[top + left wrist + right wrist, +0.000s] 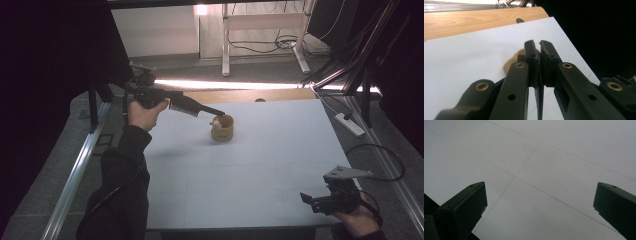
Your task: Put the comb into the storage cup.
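The table carries one tan cup near its far middle, with a pale object inside, identity unclear. The left gripper hovers clenched just above the rim, gripping nothing visible. The right gripper rests released at the near corner. Risk: a closed tip descending could knock the cup over.

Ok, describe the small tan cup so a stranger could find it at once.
Start at the pale table and look toward its far middle. Under the tips of the left gripper stands the tan cup, something pale at its rim, the table's lone warm-coloured thing.
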`<action>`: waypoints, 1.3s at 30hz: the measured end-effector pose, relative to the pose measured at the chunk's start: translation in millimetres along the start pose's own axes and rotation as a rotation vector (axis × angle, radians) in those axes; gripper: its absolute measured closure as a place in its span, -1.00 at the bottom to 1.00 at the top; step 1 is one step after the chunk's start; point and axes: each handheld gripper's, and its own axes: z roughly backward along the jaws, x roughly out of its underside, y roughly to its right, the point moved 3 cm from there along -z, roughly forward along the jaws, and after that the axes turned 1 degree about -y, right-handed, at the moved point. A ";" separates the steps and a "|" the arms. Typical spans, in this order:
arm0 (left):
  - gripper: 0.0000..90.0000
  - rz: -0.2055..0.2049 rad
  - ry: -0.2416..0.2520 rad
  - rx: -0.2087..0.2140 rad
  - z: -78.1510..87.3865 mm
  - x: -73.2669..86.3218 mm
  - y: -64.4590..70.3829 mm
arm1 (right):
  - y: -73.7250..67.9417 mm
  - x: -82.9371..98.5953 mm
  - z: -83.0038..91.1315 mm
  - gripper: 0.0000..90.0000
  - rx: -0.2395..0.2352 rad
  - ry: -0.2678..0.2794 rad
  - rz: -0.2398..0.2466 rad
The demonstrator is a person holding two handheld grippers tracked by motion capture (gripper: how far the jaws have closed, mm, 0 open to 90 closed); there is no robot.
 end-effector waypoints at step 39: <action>0.86 0.005 -0.085 -0.045 -37.2 -6.7 -7.9 | -1.1 0.0 -1.0 -1.00 -0.003 -0.011 0.012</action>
